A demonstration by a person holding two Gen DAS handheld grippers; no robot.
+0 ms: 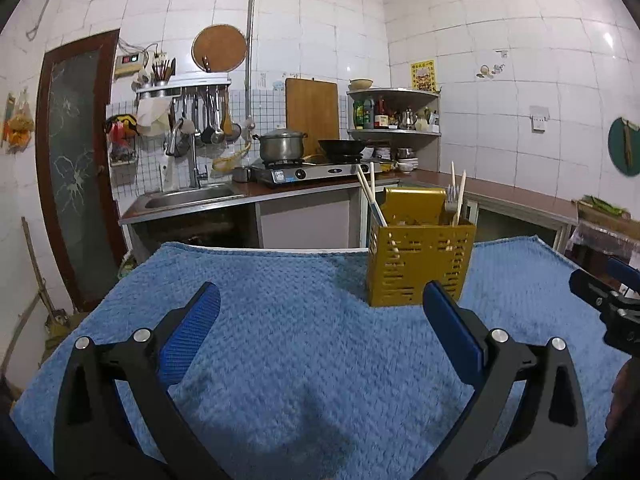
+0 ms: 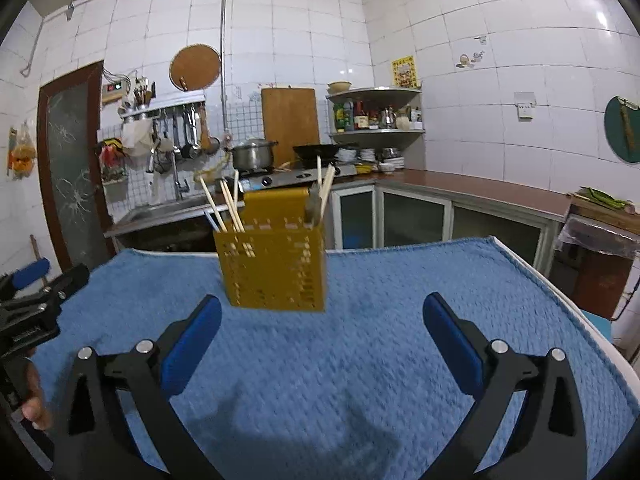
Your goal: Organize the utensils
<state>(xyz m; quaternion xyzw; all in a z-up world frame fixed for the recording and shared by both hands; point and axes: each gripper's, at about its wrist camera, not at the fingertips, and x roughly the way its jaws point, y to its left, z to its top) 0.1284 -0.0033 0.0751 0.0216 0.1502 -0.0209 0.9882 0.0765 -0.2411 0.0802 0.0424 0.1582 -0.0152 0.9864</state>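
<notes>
A yellow perforated utensil holder [image 1: 420,262] stands upright on the blue towel [image 1: 288,320]; it also shows in the right wrist view [image 2: 274,266]. Wooden chopsticks [image 1: 367,194] lean out of its left side, and a fork [image 1: 452,200] with more chopsticks stands at its right. In the right wrist view the chopsticks [image 2: 228,210] and the fork [image 2: 314,202] show the same way. My left gripper [image 1: 322,300] is open and empty, in front of the holder and to its left. My right gripper [image 2: 322,312] is open and empty, in front of the holder and slightly right.
The towel covers a white table [image 2: 592,320] whose edge curves on the right. Behind are a sink [image 1: 188,198], a gas stove with a pot [image 1: 282,146] and wok, a corner shelf of bottles [image 1: 394,114] and a counter [image 2: 480,188].
</notes>
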